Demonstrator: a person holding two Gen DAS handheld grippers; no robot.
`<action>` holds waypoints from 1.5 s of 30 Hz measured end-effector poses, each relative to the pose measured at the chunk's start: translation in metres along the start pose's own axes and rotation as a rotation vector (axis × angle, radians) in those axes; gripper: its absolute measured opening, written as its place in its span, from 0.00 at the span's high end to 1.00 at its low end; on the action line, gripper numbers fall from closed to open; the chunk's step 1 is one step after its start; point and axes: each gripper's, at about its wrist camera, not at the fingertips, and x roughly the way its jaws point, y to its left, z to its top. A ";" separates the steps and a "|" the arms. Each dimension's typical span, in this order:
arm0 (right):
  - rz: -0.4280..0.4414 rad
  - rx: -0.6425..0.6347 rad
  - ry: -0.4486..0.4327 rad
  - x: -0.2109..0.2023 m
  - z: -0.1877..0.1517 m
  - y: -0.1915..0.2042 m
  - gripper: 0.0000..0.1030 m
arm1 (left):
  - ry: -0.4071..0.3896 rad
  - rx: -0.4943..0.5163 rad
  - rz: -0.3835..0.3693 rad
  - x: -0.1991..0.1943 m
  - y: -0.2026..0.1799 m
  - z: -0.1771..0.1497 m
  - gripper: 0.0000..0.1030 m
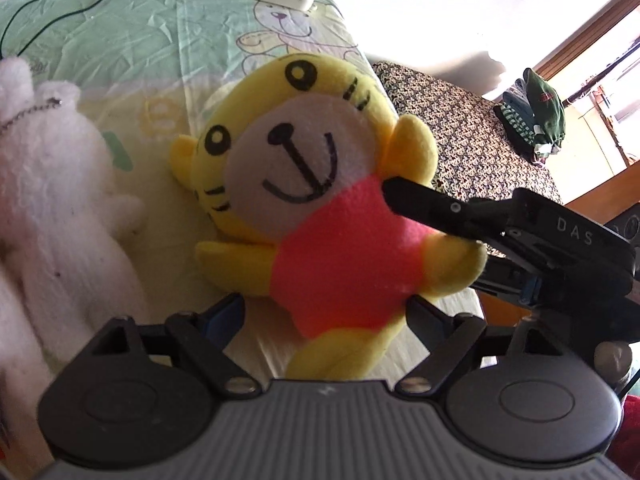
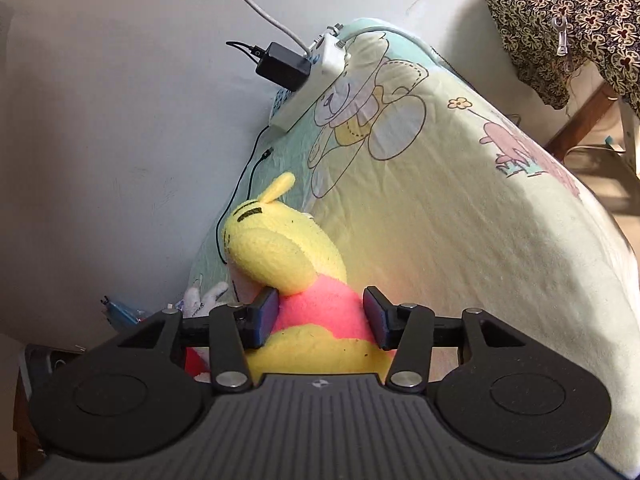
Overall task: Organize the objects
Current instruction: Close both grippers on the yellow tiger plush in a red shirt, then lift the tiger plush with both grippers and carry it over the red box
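A yellow tiger plush [image 1: 320,184] in a pink shirt lies face up on the cartoon-print bedsheet [image 1: 132,48]. My left gripper [image 1: 324,312] is open and straddles its pink belly; the left pad stands clear of the fabric. From the right, one finger [image 1: 420,204] of my right gripper reaches across the plush's shoulder. In the right wrist view the tiger plush [image 2: 280,248] is seen from the side. The right gripper [image 2: 320,316] is open, its blue pads flanking the pink body at most lightly touching it.
A white plush bear [image 1: 60,184] lies left of the tiger. A power strip [image 2: 312,84] with a black adapter [image 2: 282,65] and cables sits at the bed's far end by the wall. A patterned cloth-covered table [image 1: 460,128] with folded clothes [image 1: 536,116] stands beyond the bed's right edge.
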 end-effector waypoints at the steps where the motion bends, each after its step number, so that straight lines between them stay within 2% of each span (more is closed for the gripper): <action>1: 0.005 -0.002 0.005 -0.001 -0.001 0.000 0.53 | 0.002 0.010 -0.009 0.001 -0.001 0.000 0.19; 3: 0.024 0.006 0.021 -0.003 -0.002 0.000 0.56 | 0.006 0.039 -0.021 0.001 -0.006 0.000 0.26; 6: 0.040 0.001 0.041 -0.006 -0.006 0.004 0.59 | -0.002 0.096 -0.011 -0.003 -0.015 -0.004 0.30; 12: 0.051 -0.033 0.070 -0.019 -0.017 0.021 0.61 | -0.019 0.161 0.006 -0.017 -0.027 -0.017 0.31; 17: 0.098 -0.019 0.067 -0.035 -0.029 0.032 0.62 | -0.083 0.210 0.034 -0.047 -0.038 -0.038 0.31; 27: 0.210 -0.075 0.042 -0.051 -0.055 0.074 0.62 | -0.235 0.261 0.129 -0.110 -0.043 -0.073 0.31; 37: 0.290 -0.125 -0.001 -0.048 -0.087 0.126 0.62 | -0.348 0.280 0.159 -0.174 -0.020 -0.093 0.31; 45: 0.333 -0.149 -0.026 -0.026 -0.119 0.178 0.62 | -0.410 0.270 0.163 -0.229 0.027 -0.100 0.31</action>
